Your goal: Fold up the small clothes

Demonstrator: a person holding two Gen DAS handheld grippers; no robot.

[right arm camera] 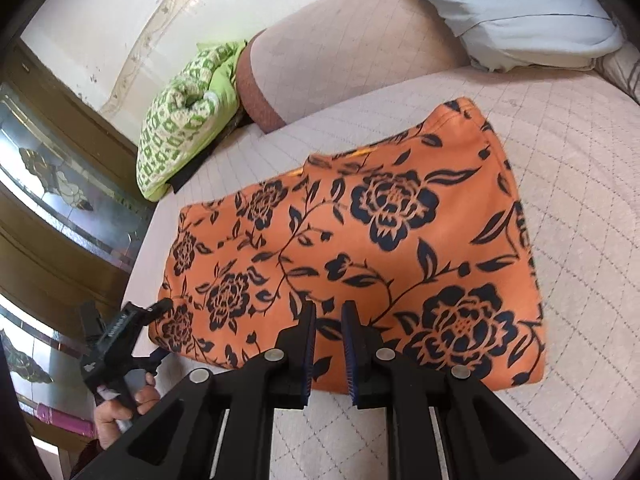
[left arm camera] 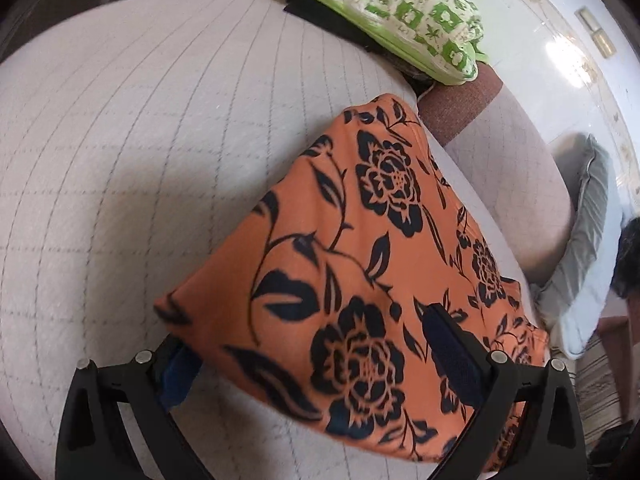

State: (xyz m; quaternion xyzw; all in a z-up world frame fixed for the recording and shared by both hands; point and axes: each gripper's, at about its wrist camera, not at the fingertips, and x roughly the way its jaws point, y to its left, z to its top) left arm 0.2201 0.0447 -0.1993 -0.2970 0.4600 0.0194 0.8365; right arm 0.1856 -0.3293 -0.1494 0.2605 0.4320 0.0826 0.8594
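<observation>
Quilted pale bed cover (left arm camera: 140, 152) forms the work surface, stitched in a grid, and the folded orange floral garment (left arm camera: 360, 280) lies flat on it.

Left gripper (left arm camera: 316, 364): jaws spread wide, straddling the garment's near edge. One finger lies on top of the cloth; the other is tucked at or under the near corner. The cloth is between the fingers, but no clamping is evident. The right wrist view shows this gripper (right arm camera: 160, 308) at the garment's corner, held by the person's hand (right arm camera: 120, 404).

Right gripper (right arm camera: 329, 344): jaws nearly together with a narrow gap, tips over the garment's (right arm camera: 360, 248) near edge. Whether any cloth is pinched cannot be told.

Beyond the garment, a green patterned bundle (left arm camera: 400, 12) rests on a dark item at the cover's far edge, beside a padded upholstered edge (left arm camera: 512, 168). A pale pillow (right arm camera: 520, 12) lies beyond that. Bare cover extends widely from the garment away from the padded edge.
</observation>
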